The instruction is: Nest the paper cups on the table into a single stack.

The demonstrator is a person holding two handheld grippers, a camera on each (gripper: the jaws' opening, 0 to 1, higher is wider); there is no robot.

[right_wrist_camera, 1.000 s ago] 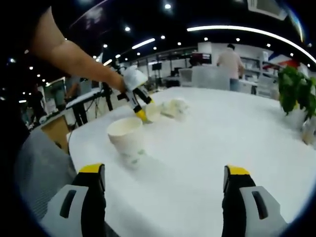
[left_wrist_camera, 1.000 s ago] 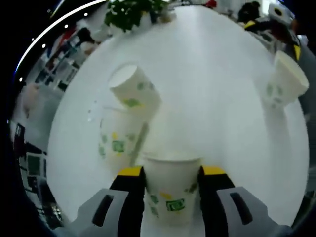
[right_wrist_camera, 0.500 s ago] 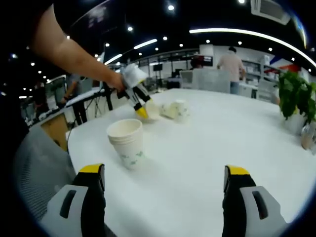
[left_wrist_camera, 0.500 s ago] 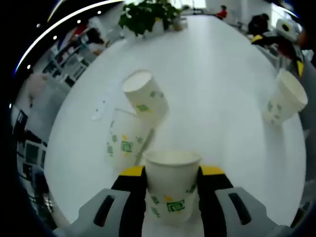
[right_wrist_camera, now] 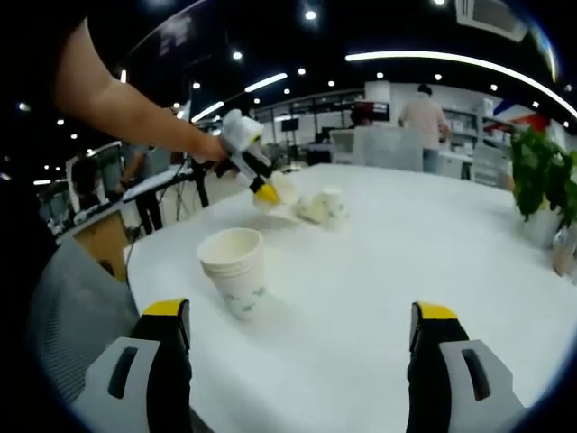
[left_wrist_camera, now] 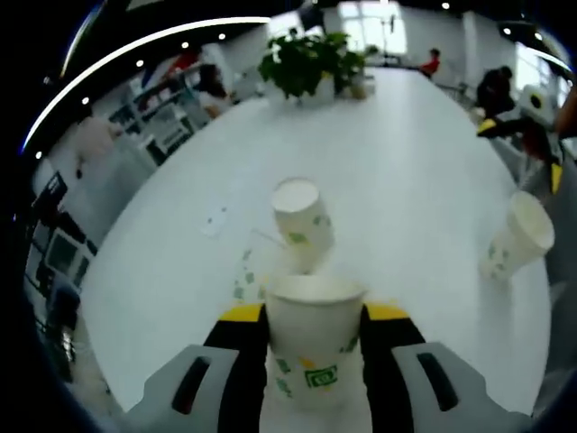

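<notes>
1. Left claw (left_wrist_camera: 314, 316) is clamped on one white, green-printed paper cup (left_wrist_camera: 314, 347), held upright above the glossy white round worktop (left_wrist_camera: 415, 180).
2. Two more printed cups (left_wrist_camera: 302, 224) lie tipped just beyond it.
3. A nested cup stack (right_wrist_camera: 234, 271) stands upright well apart.
4. Right claw (right_wrist_camera: 302, 316) is spread wide, holding nothing.

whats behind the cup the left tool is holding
Behind the held paper cup a second cup lies tipped on the white table, over another lying cup whose near end the held cup hides.
</notes>
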